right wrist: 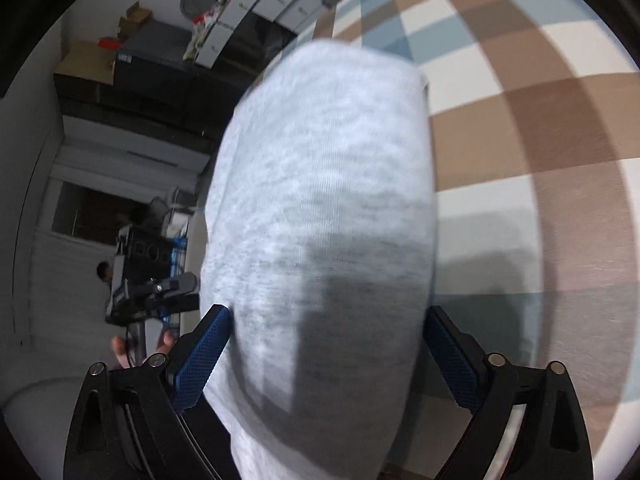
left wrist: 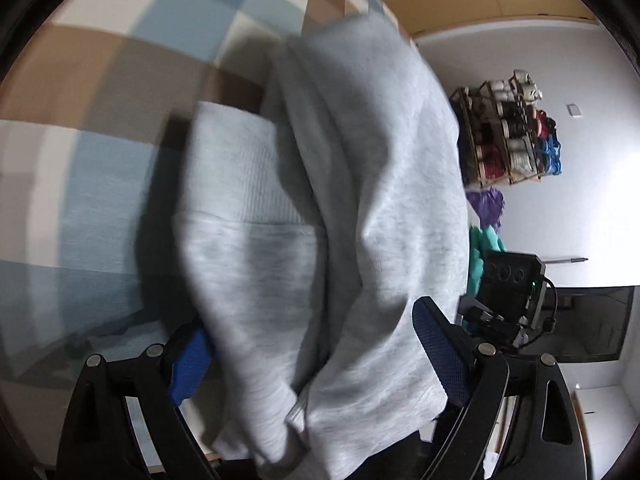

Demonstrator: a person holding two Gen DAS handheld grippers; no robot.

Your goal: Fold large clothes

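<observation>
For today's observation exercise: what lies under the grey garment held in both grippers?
Under the grey garment a checked cloth of brown, blue and white squares shows around its edges. The part directly beneath is covered, so anything lying there cannot be seen.

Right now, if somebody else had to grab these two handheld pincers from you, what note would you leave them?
Left gripper: shut on the light grey knit sweatshirt, bunched and hanging between its blue pads.
Right gripper: shut on the same sweatshirt.
The garment is lifted above the blue, brown and white checkered cloth surface, not laid flat.
Done: picked up with both grippers.
Left: probably lay it down, smooth it and make the folds. No neat fold is visible yet; the views are blurred.
</observation>
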